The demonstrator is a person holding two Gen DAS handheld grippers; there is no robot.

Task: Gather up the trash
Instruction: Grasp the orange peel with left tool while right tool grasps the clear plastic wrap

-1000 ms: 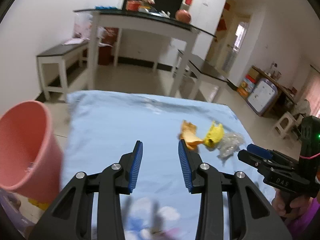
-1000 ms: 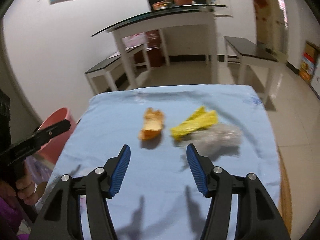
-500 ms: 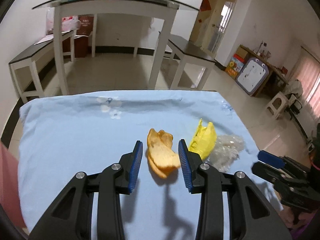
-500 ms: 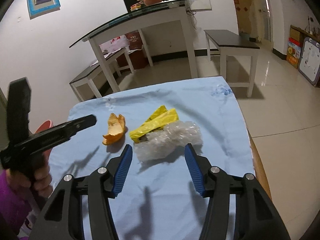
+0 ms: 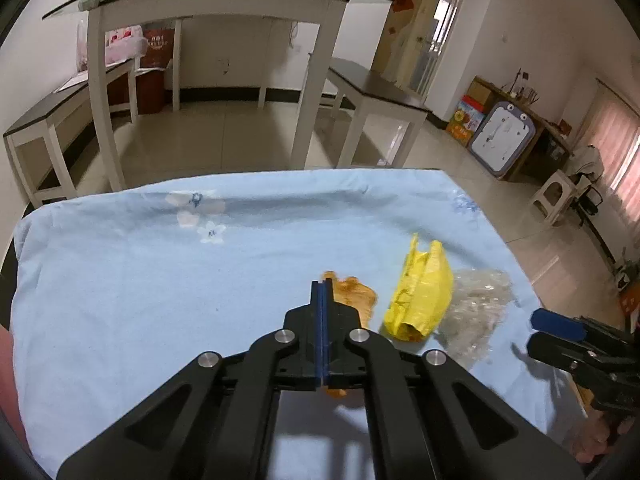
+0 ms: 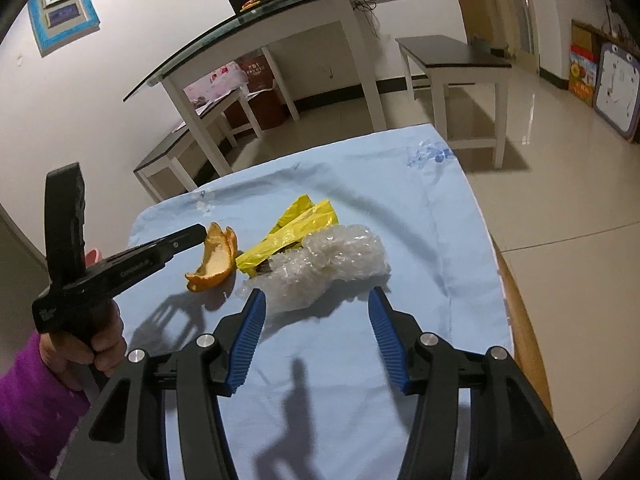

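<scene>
The left gripper (image 5: 322, 285) has its blue pads pressed flat together with no gap showing; its jaws have just been closing. Its tip sits right at the orange peel (image 5: 357, 297), which curls out to the right of the closed pads, with a scrap of orange also showing underneath the fingers. From the right wrist view the tip of the left gripper (image 6: 199, 234) touches the upper rim of the orange peel (image 6: 214, 259), but I cannot tell whether any edge of it is caught between the pads. A hand (image 6: 100, 344) in a purple sleeve (image 6: 32, 400) holds that gripper by its handle.

The right gripper (image 6: 316, 294) is spread wide; its jaws have just been closing a little. The near edge of the crumpled clear bubble wrap (image 6: 332, 264) lies between its tips. The left pad (image 6: 250, 328) is just beside the wrap's edge, the other one apart from it, and neither presses on it.

All the trash lies on the light blue cloth (image 6: 360, 380): peel, then a crumpled yellow plastic wrapper (image 6: 296, 232) just beside it, and the bubble wrap touching the wrapper.
</scene>
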